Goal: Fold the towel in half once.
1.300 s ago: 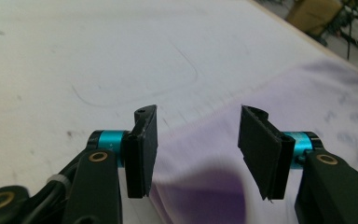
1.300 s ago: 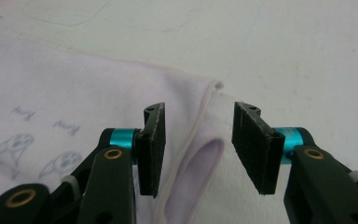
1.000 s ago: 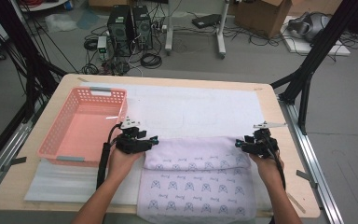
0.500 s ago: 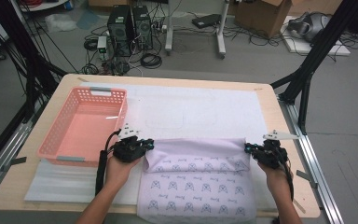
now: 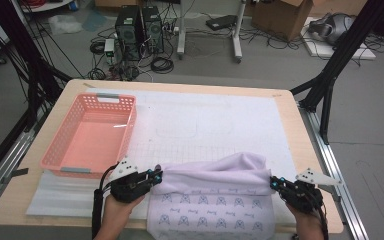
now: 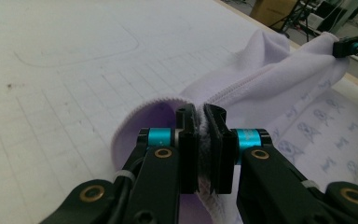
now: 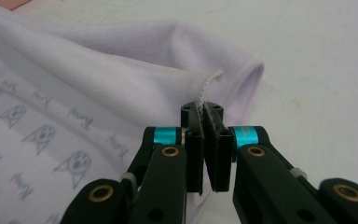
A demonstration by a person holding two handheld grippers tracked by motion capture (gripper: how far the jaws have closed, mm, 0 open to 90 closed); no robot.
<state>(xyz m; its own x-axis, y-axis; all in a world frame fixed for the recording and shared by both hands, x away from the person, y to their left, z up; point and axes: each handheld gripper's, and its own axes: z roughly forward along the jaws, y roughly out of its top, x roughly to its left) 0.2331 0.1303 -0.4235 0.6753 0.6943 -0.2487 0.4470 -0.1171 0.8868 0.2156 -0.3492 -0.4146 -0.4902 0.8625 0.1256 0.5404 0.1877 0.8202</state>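
White mat point(image 5: 230, 120) bare beyond gripped cloth point(image 5: 215, 175) edge.

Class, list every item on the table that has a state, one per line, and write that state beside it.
Lilac printed cloth towel: far edge folded back towards the person, pinched at both corners.
Pink plastic lattice basket: upright, empty.
Left tool: shut on the towel's corner.
Right tool: shut on the towel's other corner.
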